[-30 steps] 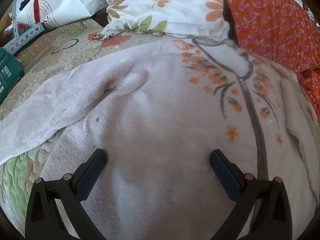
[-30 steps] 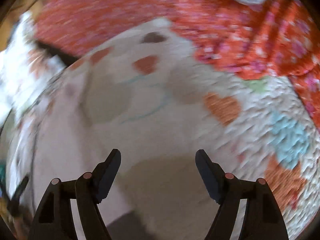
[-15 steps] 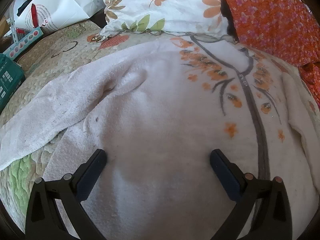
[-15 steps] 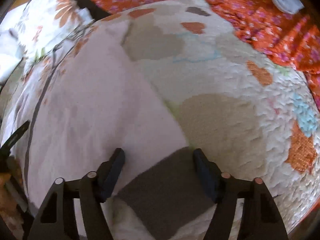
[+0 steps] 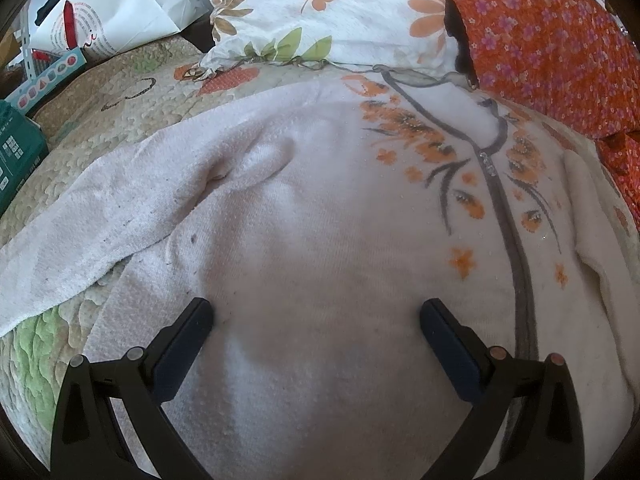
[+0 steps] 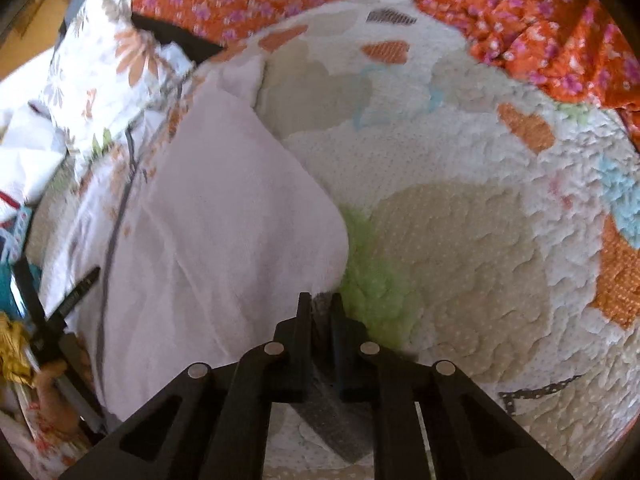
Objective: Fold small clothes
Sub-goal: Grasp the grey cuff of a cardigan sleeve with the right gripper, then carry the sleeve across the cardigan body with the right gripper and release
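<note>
A white knit sweater with orange flowers and a grey branch print lies flat on a quilted bedspread. Its left sleeve stretches to the left. My left gripper is open and hovers over the sweater's lower body. In the right wrist view the sweater's right sleeve lies on the quilt. My right gripper is shut on the grey cuff at the sleeve's end.
A floral pillow and an orange flowered cloth lie at the bed's head. A white bag and a green box sit at the left. The left gripper shows at the right view's left edge.
My right gripper swung over the sleeve end and closed on the grey cuff. My left gripper barely moved and stays open.
</note>
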A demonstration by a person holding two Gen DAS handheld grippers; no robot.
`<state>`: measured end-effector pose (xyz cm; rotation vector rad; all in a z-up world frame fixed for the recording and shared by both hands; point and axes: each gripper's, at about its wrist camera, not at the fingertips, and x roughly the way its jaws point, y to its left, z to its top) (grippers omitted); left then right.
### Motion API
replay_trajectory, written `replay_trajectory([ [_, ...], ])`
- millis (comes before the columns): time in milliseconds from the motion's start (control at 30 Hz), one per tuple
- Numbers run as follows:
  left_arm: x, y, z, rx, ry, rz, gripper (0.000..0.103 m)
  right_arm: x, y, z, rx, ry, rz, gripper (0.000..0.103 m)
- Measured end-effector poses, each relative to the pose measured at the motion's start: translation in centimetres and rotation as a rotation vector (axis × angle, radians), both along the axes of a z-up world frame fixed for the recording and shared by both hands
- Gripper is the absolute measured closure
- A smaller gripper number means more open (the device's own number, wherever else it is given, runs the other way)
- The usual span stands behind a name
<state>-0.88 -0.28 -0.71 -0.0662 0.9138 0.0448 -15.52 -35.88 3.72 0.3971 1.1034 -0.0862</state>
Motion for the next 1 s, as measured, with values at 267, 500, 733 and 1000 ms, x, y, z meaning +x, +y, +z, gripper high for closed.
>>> replay_trajectory([
  [267,-1.0,0.9,1.9,-0.108,0.023,-0.036,0.0,-0.2,-2.9,4.5,-0.07,-0.114,-0.126,0.095],
  [500,-2.9,2.5,4.7,-0.145,-0.024,-0.042,0.0,2.2,-7.8,6.5,-0.453,-0.035,-0.291,0.095],
  [733,-4.3,7.0,5.4,-0.129,-0.014,0.017,0.0,4.1,-11.8,4.1,-0.594,0.108,-0.437,0.093],
  [1000,-6.9,14.1,4.3,-0.191,0.029,0.096,0.0,3.3,-5.3,3.9,-0.177,-0.031,-0.197,0.059],
])
